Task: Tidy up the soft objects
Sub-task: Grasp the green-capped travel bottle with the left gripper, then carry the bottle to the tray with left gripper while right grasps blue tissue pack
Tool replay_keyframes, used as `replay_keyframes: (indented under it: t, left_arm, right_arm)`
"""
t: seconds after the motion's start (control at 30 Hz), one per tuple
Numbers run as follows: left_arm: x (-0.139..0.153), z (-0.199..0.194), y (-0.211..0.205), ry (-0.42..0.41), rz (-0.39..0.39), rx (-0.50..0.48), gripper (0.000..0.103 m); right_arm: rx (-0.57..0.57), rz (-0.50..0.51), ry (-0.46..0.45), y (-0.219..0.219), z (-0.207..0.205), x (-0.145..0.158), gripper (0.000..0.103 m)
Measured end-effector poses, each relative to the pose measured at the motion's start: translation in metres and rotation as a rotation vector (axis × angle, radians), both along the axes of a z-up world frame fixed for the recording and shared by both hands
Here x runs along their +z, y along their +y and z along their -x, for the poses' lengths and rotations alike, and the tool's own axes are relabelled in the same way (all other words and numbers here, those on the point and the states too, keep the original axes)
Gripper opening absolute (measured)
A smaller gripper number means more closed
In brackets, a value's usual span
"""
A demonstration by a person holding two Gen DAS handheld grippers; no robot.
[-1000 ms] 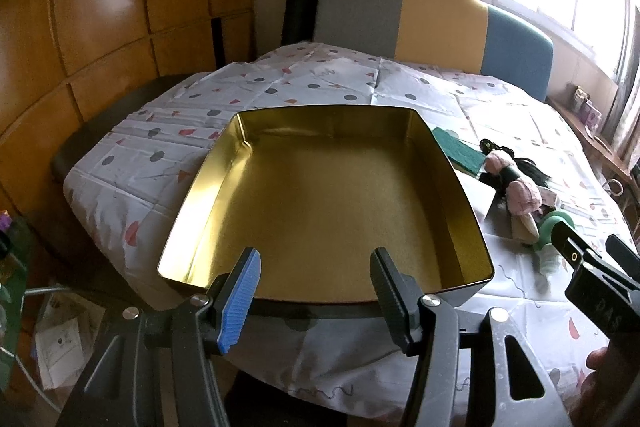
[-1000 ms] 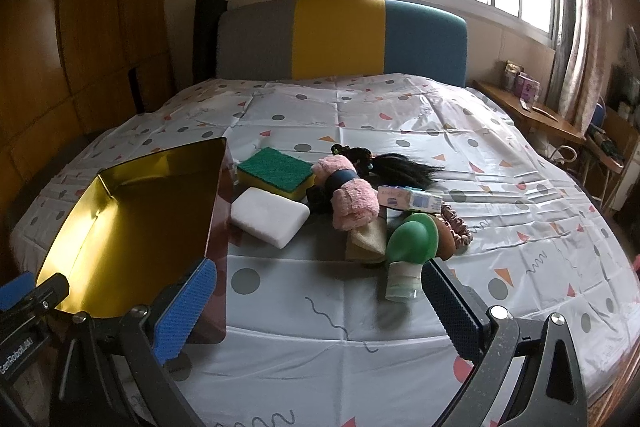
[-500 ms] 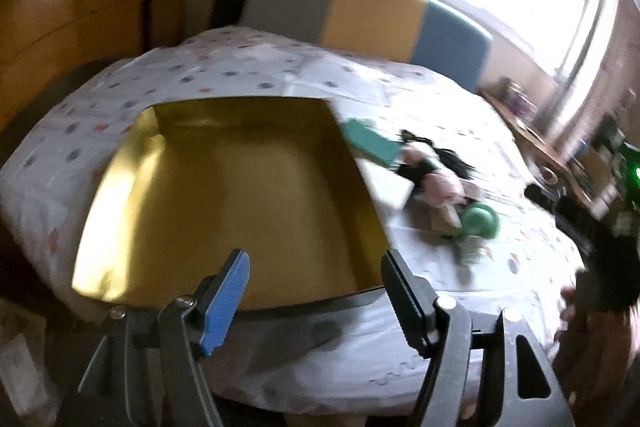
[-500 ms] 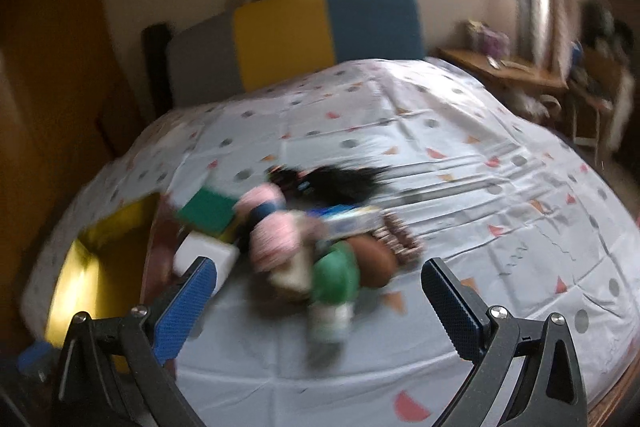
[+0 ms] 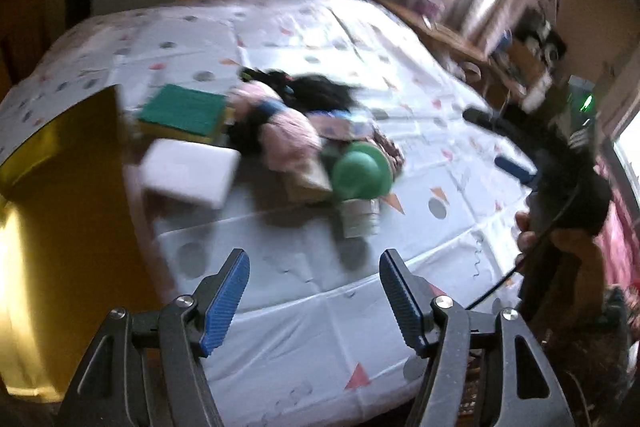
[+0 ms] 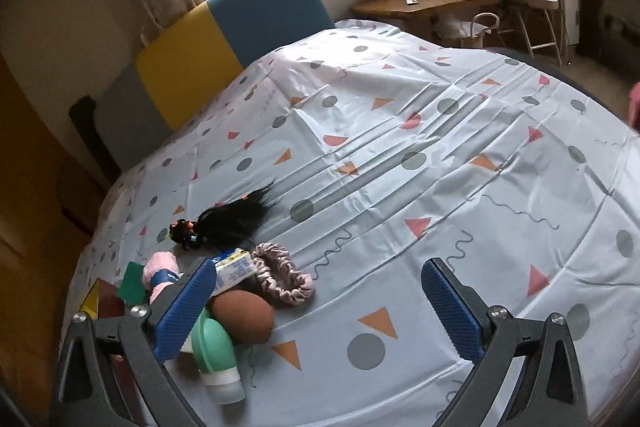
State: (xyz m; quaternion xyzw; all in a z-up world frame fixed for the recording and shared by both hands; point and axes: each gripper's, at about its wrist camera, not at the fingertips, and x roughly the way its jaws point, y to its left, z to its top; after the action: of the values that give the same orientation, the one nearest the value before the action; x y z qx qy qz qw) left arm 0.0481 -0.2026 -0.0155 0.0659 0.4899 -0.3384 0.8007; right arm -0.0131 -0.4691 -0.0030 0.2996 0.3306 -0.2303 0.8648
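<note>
Left gripper [image 5: 314, 297]: its two blue pads are apart and closing a little, with nothing between them. It hangs over the near edge of the bed, and the soft things lie farther away.
Right gripper [image 6: 320, 307]: its blue pads are wide apart and nothing is between them. Only bare sheet shows in the gap. The soft things sit just to its left.
Hand [image 5: 560, 247]: at the right side of the left wrist view, a hand holds the black handle of the other gripper.
Bed sheet [image 6: 400, 155]: pale, with grey dots, pink and orange triangles and squiggly lines.
Gold tin [image 5: 52, 207]: a big shiny box on the left side of the bed, open at the top.
Green sponge [image 5: 182, 113]: flat, just right of the tin, on the far side of the pile.
White sponge [image 5: 188, 173]: a white block, nearer than the green one and close to it.
Pink fluffy thing [image 5: 286, 133]: soft, with a blue band, in the middle of the pile.
Black hair piece [image 6: 232, 221]: at the far end of the pile.
Green squeeze bottle [image 6: 214, 355]: on its side at the near end, with its pale cap nearest.
Brown puff [image 6: 242, 315]: round, touching the green bottle on its right.
Pink scrunchie [image 6: 284, 277]: a ruffled ring just beyond the brown puff.
Small box [image 6: 236, 267]: white and yellow, between the scrunchie and the pink fluffy thing.
</note>
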Motion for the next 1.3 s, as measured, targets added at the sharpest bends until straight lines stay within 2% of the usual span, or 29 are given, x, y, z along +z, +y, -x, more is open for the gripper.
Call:
replay_keyframes:
  t: [0.07, 0.13, 0.2, 0.3, 0.47, 0.5, 0.57, 0.7, 0.73, 0.87, 1.0, 1.07, 1.17, 1.3]
  left_arm:
    - [-0.011, -0.003, -0.022, 0.0, -0.016, -0.039, 0.064]
    - [-0.022, -0.007, -0.041, 0.012, -0.027, -0.081, 0.052]
    - [-0.031, -0.011, -0.059, 0.023, -0.043, -0.098, 0.047]
    - [-0.035, -0.016, -0.086, 0.0, -0.052, -0.125, 0.047]
    - [-0.049, -0.027, -0.124, -0.083, -0.154, -0.144, 0.045]
    - [-0.052, -0.027, -0.127, -0.129, -0.177, -0.141, 0.039]
    - [-0.053, -0.028, -0.126, -0.177, -0.184, -0.148, 0.037]
    - [-0.052, -0.029, -0.116, -0.219, -0.154, -0.172, 0.033]
    - [-0.049, -0.029, -0.111, -0.225, -0.127, -0.17, 0.033]
    - [-0.041, -0.025, -0.088, -0.137, -0.034, -0.17, 0.033]
    - [-0.044, -0.008, -0.068, -0.076, 0.018, -0.167, 0.033]
    - [-0.05, -0.002, -0.062, -0.054, 0.01, -0.144, 0.033]
    - [-0.054, 0.001, -0.062, -0.076, -0.013, -0.133, 0.034]
    - [-0.065, -0.013, -0.066, -0.033, -0.066, -0.099, 0.036]
  right_arm:
    - [0.005, -0.011, -0.003, -0.001, -0.001, -0.001, 0.103]
    - [0.005, -0.015, -0.014, -0.001, 0.0, 0.0, 0.103]
    - [0.006, -0.014, -0.017, -0.002, 0.0, -0.001, 0.103]
    - [0.023, -0.037, -0.02, -0.003, -0.003, -0.003, 0.103]
    - [0.032, -0.029, -0.038, -0.001, -0.003, 0.0, 0.103]
    - [0.034, -0.029, -0.042, -0.001, -0.003, 0.001, 0.103]
    - [0.036, -0.033, -0.049, -0.001, -0.003, 0.001, 0.103]
    - [0.036, -0.042, -0.047, -0.002, -0.003, 0.0, 0.103]
    - [0.033, -0.041, -0.044, -0.003, -0.003, 0.0, 0.103]
    - [0.014, -0.045, -0.034, -0.005, -0.001, -0.002, 0.103]
    - [0.015, -0.056, -0.012, -0.006, -0.002, -0.005, 0.103]
    - [0.025, -0.059, 0.003, -0.005, -0.004, -0.008, 0.103]
    - [0.041, -0.057, 0.023, -0.002, -0.007, -0.01, 0.103]
    - [0.055, -0.055, 0.045, 0.001, -0.01, -0.014, 0.103]
